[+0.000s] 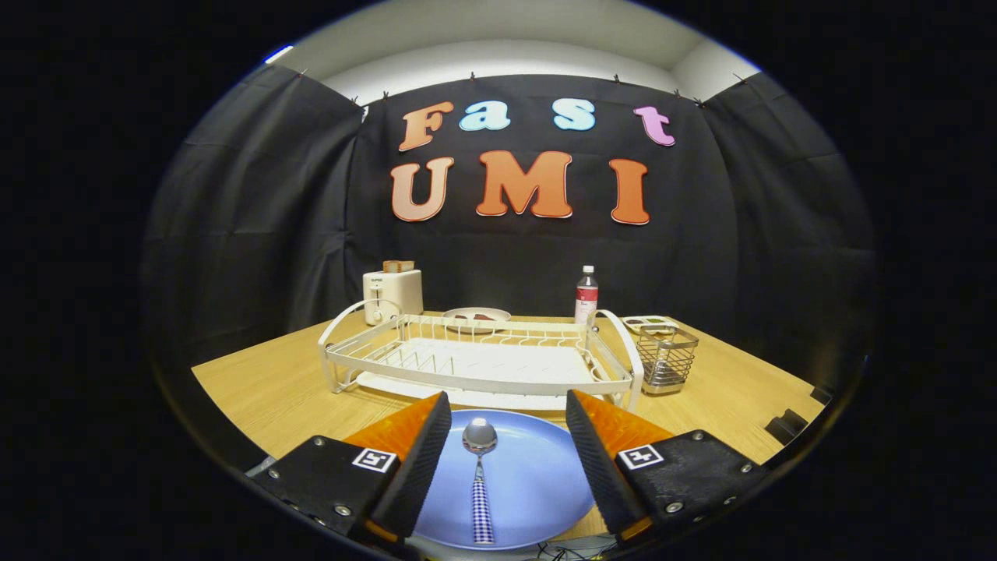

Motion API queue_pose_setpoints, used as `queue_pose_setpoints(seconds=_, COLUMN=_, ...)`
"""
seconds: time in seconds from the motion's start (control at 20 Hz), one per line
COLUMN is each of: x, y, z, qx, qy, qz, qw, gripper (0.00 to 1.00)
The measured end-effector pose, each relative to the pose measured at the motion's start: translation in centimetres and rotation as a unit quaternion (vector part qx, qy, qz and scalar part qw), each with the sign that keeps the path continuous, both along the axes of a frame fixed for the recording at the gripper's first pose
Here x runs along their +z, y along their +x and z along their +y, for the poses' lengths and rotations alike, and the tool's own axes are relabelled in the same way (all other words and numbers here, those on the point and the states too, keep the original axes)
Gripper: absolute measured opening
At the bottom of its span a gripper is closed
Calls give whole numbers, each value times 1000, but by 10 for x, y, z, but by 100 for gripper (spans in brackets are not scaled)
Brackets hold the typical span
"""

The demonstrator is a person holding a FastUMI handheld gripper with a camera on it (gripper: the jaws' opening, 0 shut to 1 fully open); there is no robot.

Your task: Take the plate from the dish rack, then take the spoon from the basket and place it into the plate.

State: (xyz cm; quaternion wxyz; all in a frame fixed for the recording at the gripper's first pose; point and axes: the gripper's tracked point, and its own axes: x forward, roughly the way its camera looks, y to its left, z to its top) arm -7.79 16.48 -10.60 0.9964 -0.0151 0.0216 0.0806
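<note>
Counter point(257, 389) of pale wood grain carries the white wire dish rack point(479, 360), now without a plate, and beside it the steel mesh basket point(667, 357). Just ahead of the rack lies the smooth, shallow blue plate point(537, 483), and the claw point(506, 460) is released, fingers spread wide and touching nothing. Spoon point(479, 475), polished bowl and checked handle, rests flat on the plate between the fingers; judged placed, so best to lift straight back without clipping the rim.
</note>
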Motion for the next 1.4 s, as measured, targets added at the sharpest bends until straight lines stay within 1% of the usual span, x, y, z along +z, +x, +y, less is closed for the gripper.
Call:
queue_pose_setpoints(seconds=0.05, x=2, y=1, z=-5, qx=-5, qy=1, qz=0, qw=1000, gripper=91)
queue_pose_setpoints(seconds=0.1, x=5, y=2, z=-10, qx=-9, qy=2, qz=0, qw=1000, gripper=96)
queue_pose_setpoints(seconds=0.15, x=9, y=3, z=-15, qx=-12, qy=2, qz=0, qw=1000, gripper=97)
queue_pose_setpoints(seconds=0.4, x=33, y=13, z=-44, qx=-16, qy=-14, qz=-4, qw=1000, gripper=97)
queue_pose_setpoints(seconds=0.6, x=48, y=23, z=-68, qx=-17, qy=4, qz=2, qw=1000, gripper=97)
queue_pose_setpoints(seconds=0.75, x=56, y=30, z=-96, qx=-35, qy=13, qz=3, qw=999, gripper=97)
queue_pose_setpoints(seconds=1.0, x=59, y=39, z=-136, qx=-65, qy=12, qz=6, qw=998, gripper=97)
queue_pose_setpoints(seconds=1.4, x=69, y=41, z=-167, qx=-83, qy=2, qz=-4, qw=997, gripper=97)
